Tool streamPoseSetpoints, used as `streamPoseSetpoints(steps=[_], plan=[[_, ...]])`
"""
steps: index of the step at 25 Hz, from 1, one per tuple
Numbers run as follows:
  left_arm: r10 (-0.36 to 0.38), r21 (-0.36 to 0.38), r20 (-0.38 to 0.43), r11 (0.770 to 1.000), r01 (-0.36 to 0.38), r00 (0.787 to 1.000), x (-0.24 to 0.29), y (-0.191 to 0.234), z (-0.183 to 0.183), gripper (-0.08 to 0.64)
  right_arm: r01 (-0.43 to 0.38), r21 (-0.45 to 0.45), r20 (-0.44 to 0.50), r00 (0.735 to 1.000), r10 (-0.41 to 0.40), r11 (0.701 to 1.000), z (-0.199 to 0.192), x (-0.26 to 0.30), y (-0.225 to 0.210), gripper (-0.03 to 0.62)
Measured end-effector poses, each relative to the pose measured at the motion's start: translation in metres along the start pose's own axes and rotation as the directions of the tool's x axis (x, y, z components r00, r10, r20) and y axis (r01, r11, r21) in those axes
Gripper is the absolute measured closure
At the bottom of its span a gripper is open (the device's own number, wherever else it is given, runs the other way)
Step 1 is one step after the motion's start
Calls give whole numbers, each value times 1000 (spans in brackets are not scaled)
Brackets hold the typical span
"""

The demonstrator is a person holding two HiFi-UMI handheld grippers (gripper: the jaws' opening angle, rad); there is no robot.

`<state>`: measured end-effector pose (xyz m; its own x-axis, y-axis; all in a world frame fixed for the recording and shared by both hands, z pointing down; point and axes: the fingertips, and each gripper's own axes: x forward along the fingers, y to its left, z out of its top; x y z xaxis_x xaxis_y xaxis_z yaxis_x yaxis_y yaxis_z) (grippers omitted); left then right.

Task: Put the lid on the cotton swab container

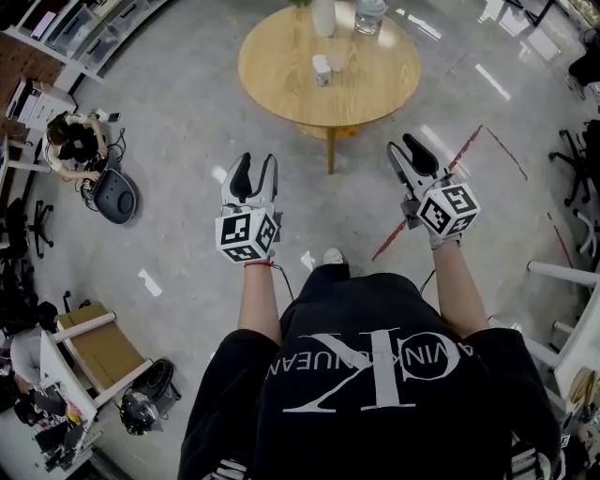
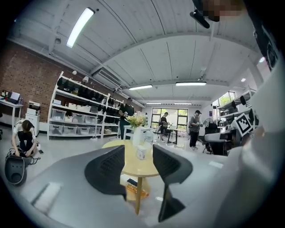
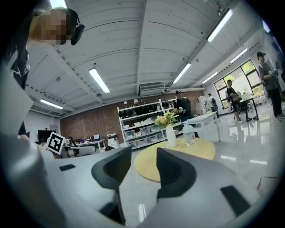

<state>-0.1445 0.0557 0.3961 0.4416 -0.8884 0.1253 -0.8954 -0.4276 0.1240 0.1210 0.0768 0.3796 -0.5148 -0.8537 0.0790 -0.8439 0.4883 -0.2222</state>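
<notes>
**A:** What takes up the most room?

**B:** The grey floor [image 1: 178, 112], then the round wooden surface [image 1: 281, 70] on its single leg. I'll place everything else from that surface.

**A:** Anyone about?

**B:** One person [image 1: 75, 141] is crouched on the floor well off to the surface's left, beside a dark case.

**A:** And the claws?

**B:** Both hang in the air on the near side of the surface, well apart from it. The left claw [image 1: 256, 169] is off its near-left edge and the right claw [image 1: 405, 150] off its near-right edge. Each is released, jaws spread with nothing between them.

**A:** What stands on the surface?

**B:** A white vase [image 1: 323, 17] at the far edge, with a clear bottle [image 1: 369, 15] just right of it. The cotton swab container [image 1: 322, 68] is small and white, near the middle. Something pale sits just right of it, too small to tell what
</notes>
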Motion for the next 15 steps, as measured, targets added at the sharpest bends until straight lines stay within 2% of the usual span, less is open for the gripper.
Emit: streamPoseSetpoints(steps=[9, 15], plan=[[-50, -25, -30, 998, 49, 998, 39, 11, -13, 376, 23, 40, -25, 999, -22, 999, -12, 32, -12, 443], [-91, -22, -54, 996, 90, 994, 77, 2, -25, 376, -37, 46, -39, 998, 39, 998, -17, 64, -26, 431]])
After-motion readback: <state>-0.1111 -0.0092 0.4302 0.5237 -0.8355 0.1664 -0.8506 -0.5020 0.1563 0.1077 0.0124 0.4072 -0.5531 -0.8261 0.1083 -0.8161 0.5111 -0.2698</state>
